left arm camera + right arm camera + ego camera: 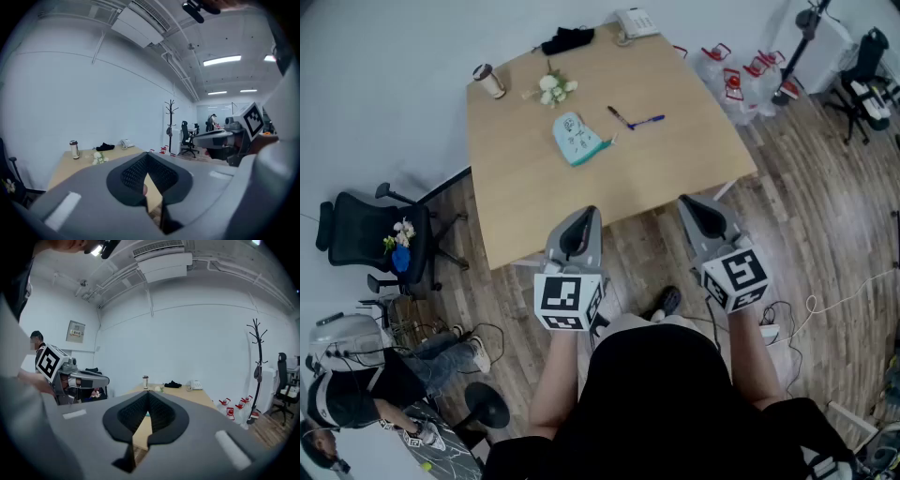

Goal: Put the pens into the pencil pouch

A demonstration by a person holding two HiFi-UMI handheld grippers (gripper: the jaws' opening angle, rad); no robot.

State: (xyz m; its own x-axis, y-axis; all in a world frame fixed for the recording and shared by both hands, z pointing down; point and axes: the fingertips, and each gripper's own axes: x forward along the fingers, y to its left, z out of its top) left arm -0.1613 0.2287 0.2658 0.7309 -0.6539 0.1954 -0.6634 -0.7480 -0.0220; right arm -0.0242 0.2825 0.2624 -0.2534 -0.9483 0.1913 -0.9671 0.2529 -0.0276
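Observation:
A light teal pencil pouch [577, 138] lies in the middle of the wooden table [525, 187]. To its right lie a dark pen [621, 117] and a blue pen [646, 120], tips close together. A small pen [608, 142] rests against the pouch's right edge. My left gripper [587, 215] and right gripper [688, 202] hover side by side at the table's near edge, well short of the pouch. Both are shut with nothing between their fingers. In the gripper views the left gripper [148, 159] and the right gripper [147, 397] each show their jaws meeting at the tips.
At the table's far end stand a tumbler [488, 81], white flowers [551, 88], a black cloth [567, 39] and a telephone [636, 22]. A black office chair [366, 239] stands left of the table. Red-handled bags [750, 75] lie on the floor at the right. A person [347, 394] sits at the lower left.

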